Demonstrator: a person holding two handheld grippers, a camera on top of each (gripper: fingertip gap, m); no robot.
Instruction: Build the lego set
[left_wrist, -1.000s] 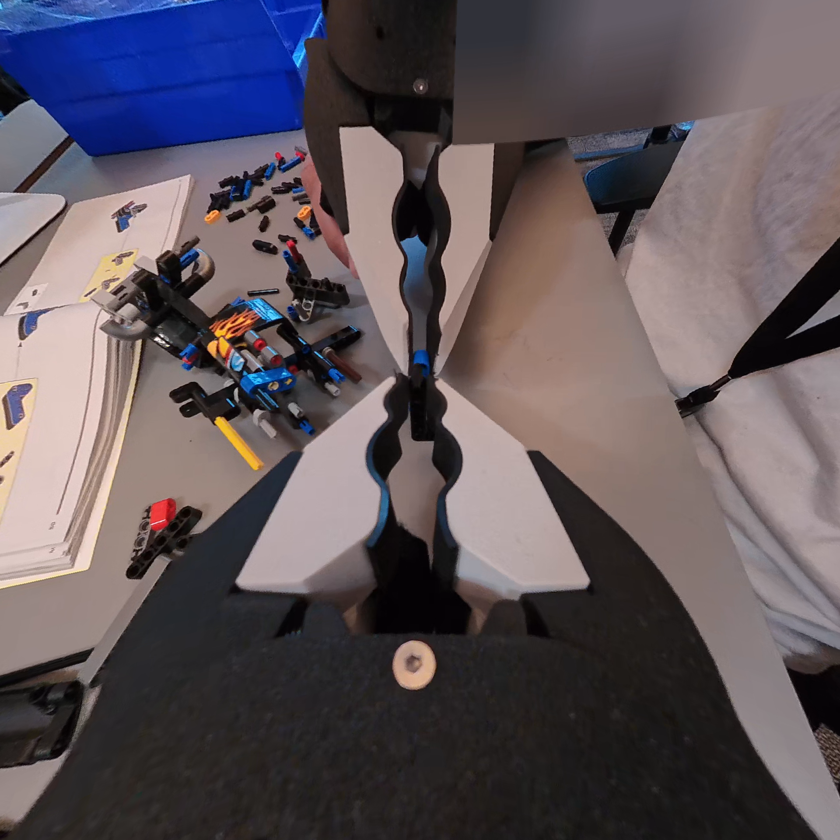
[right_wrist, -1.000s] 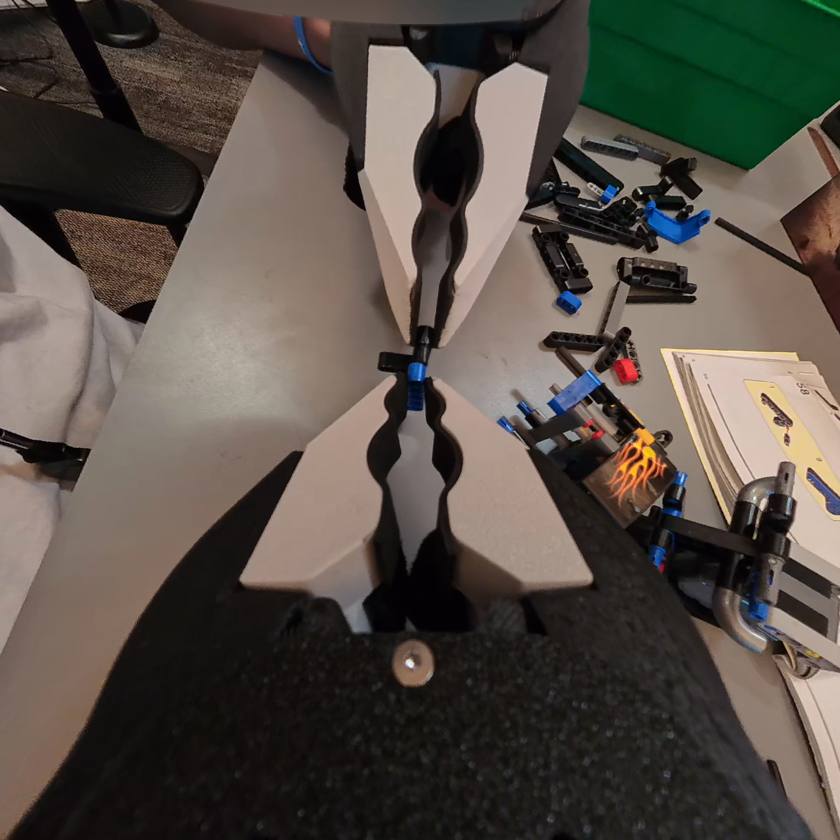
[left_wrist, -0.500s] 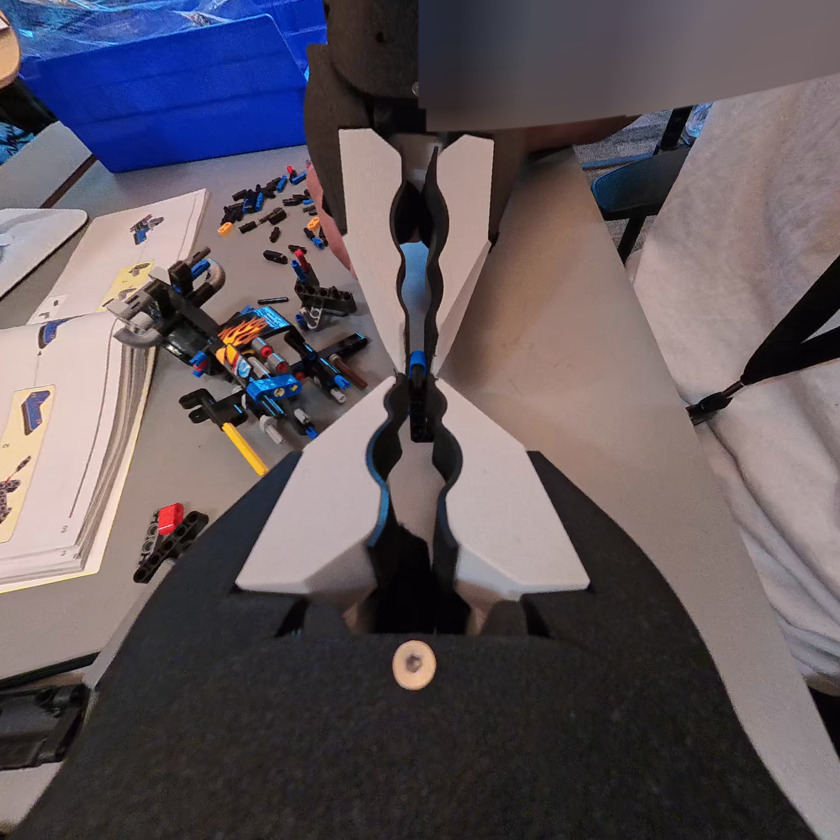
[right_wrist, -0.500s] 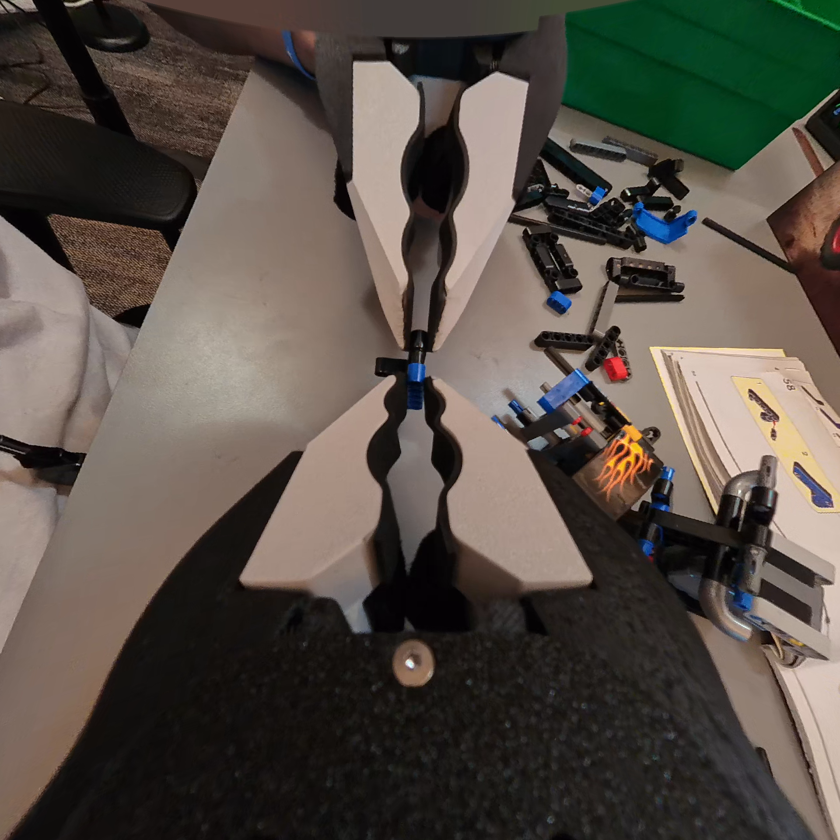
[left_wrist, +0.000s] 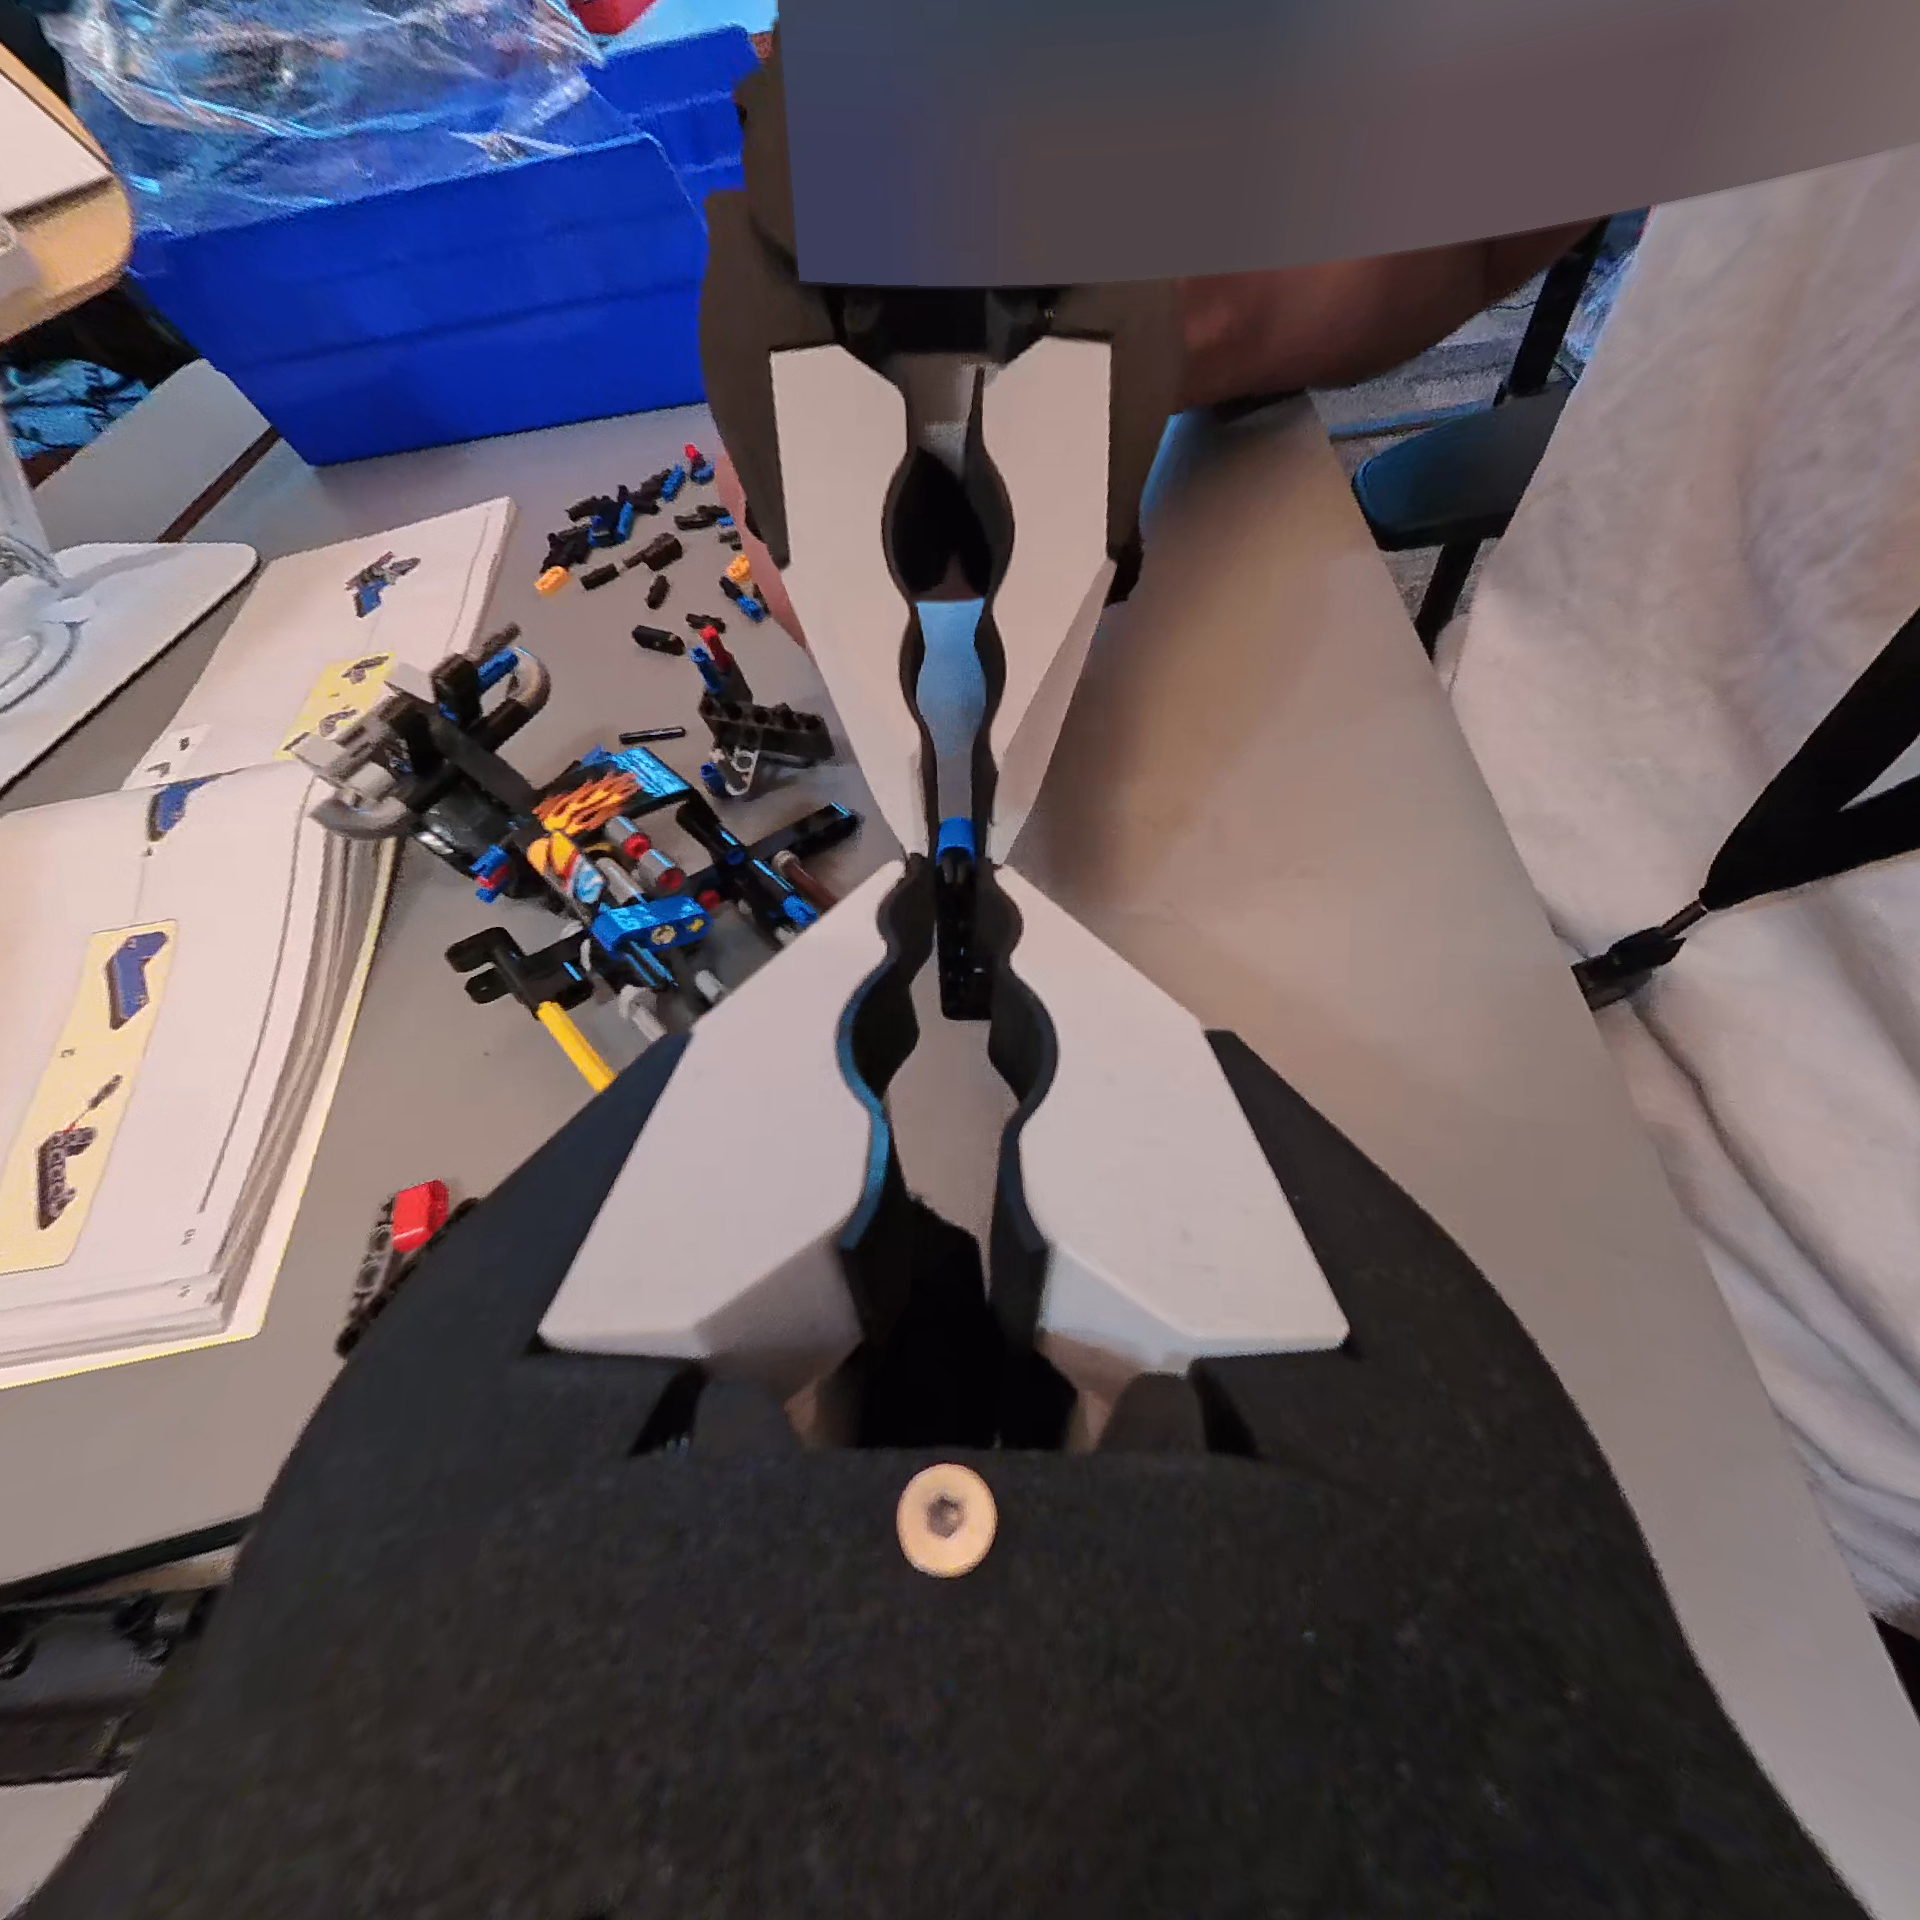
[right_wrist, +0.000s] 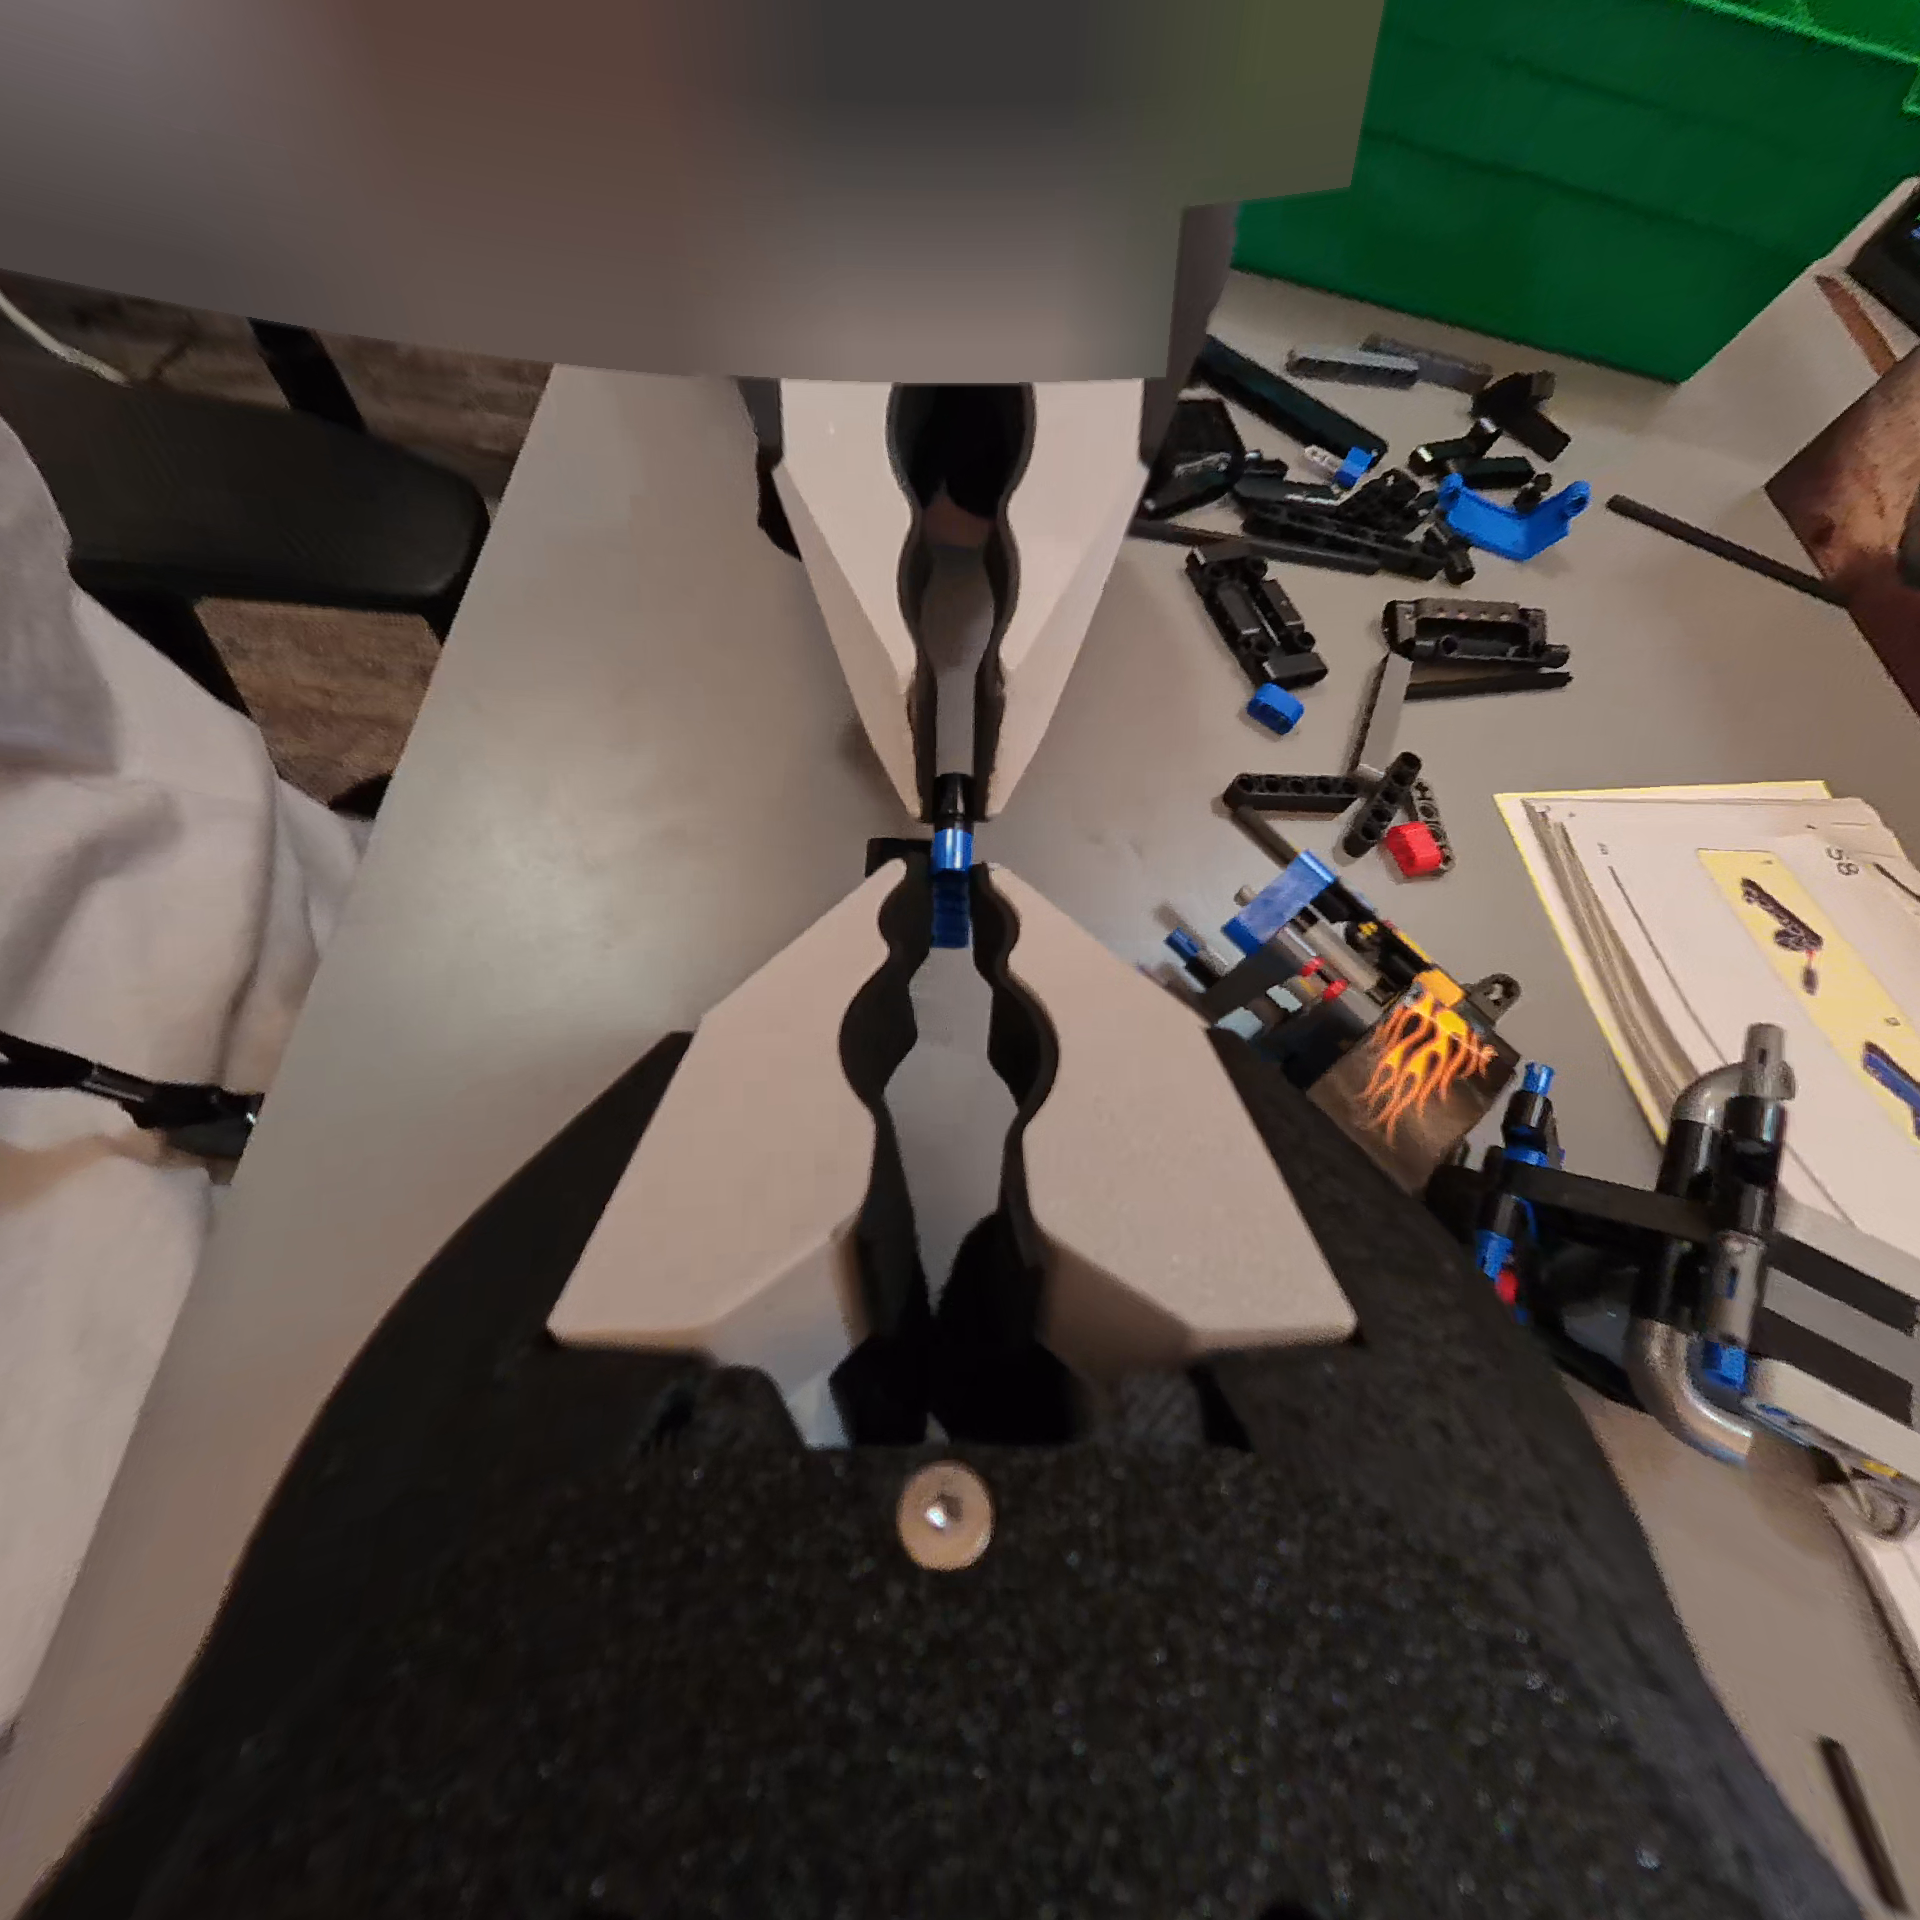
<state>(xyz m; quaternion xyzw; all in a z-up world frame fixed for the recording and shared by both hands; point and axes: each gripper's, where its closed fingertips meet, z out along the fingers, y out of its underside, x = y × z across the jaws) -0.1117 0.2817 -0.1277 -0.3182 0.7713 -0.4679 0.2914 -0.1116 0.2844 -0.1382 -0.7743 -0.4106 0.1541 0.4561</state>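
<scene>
My left gripper (left_wrist: 951, 878) is shut on a small black lego piece (left_wrist: 961, 951). My right gripper (right_wrist: 951, 878) is shut on a blue pin (right_wrist: 949, 904). The two grippers meet tip to tip above the grey table (left_wrist: 1247, 831), near its edge. The pin's end (left_wrist: 954, 836) touches the black piece (right_wrist: 951, 800). In the left wrist view the right gripper (left_wrist: 956, 821) reaches in from the top. In the right wrist view the left gripper (right_wrist: 951, 805) does the same. The part-built model with flame stickers (left_wrist: 582, 831) lies on the table and also shows in the right wrist view (right_wrist: 1434, 1060).
An open instruction booklet (left_wrist: 156, 1039) (right_wrist: 1714, 935) lies beside the model. Loose pieces (left_wrist: 644, 540) (right_wrist: 1351, 520) are scattered on the table. A blue bin (left_wrist: 416, 281) and a green bin (right_wrist: 1610, 156) stand at the table ends. A black beam with a red piece (right_wrist: 1413, 847) lies near the booklet. My left and right fingertips are right by each other.
Both grippers stay shut and tip to tip with the pin against the black piece. The pair has shifted slightly, so the model and bins sit a little differently in both views.
</scene>
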